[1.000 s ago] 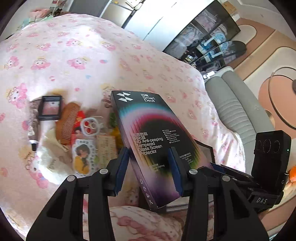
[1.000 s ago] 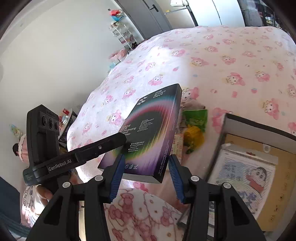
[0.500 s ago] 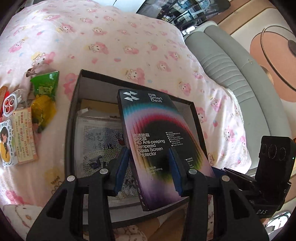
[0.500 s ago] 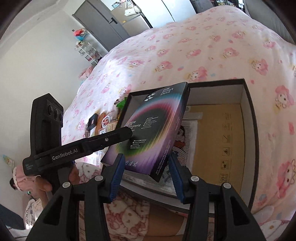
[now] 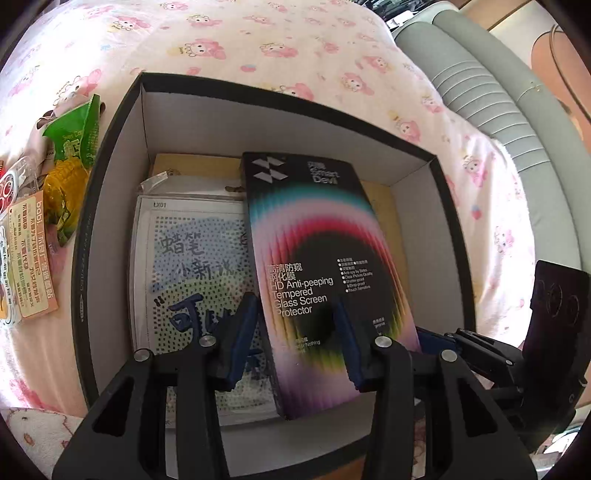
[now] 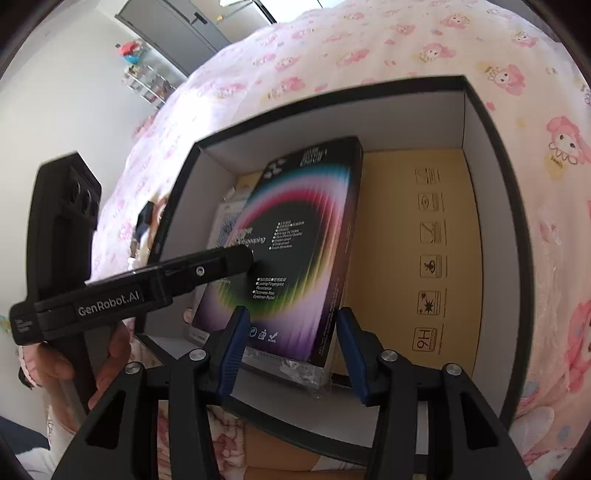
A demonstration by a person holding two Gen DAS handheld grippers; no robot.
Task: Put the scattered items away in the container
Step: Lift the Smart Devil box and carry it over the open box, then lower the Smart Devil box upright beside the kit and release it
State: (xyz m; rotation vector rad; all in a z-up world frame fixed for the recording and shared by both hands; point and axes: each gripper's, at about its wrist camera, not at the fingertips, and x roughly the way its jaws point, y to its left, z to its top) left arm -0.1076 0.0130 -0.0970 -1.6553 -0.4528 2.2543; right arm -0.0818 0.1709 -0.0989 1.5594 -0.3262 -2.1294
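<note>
This is a bedroom in someone's home: nearly everything lies on a bed spread with a pale pink cotton sheet printed with cartoon bunny characters (image 5: 295, 40). Along one side of the bed runs a grey-green ribbed upholstered sofa (image 5: 517, 122), and past the far end stand dark grey tall wardrobe doors (image 6: 177, 26) against a plain white wall (image 6: 66, 103). Beside those doors a white wire shelf rack holding small colourful toys and trinkets (image 6: 147, 79) adds to the lived-in, domestic feel.
</note>
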